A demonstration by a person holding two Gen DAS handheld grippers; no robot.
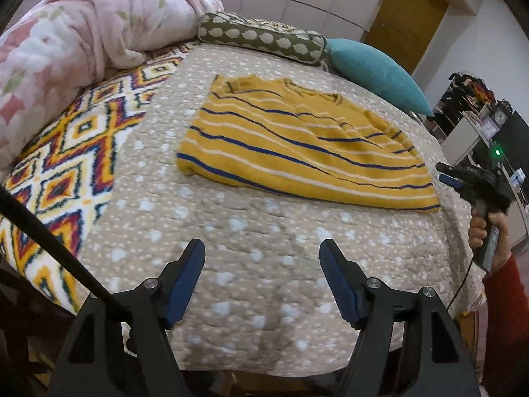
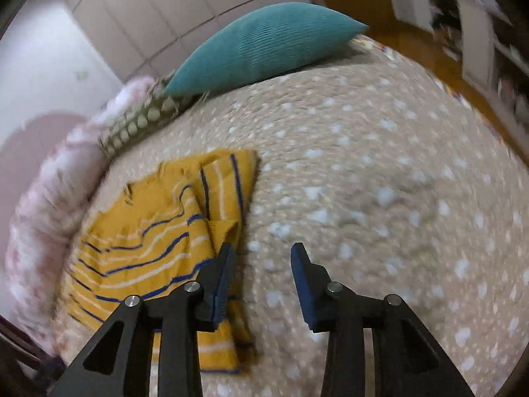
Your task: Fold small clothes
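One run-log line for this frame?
garment: yellow striped sweater folded on bed quilt | left tool: open, empty | right tool: open, empty

We see open beige quilt (image 1: pixel 258 248) all around our left gripper (image 1: pixel 263 258), its jaws apart over bare fabric with nothing between them. The folded yellow striped sweater (image 1: pixel 297 145) lies ahead at twelve o'clock, low and flat. At ten o'clock the bundled pink blanket (image 1: pixel 82 29) rises as a bulky wall, and the dotted bolster (image 1: pixel 261 38) and teal cushion (image 1: pixel 377 72) block the far edge from twelve to two. Our right gripper (image 2: pixel 263 258), jaws apart and empty, faces free quilt from twelve through three o'clock, the sweater just beside its left finger at nine.
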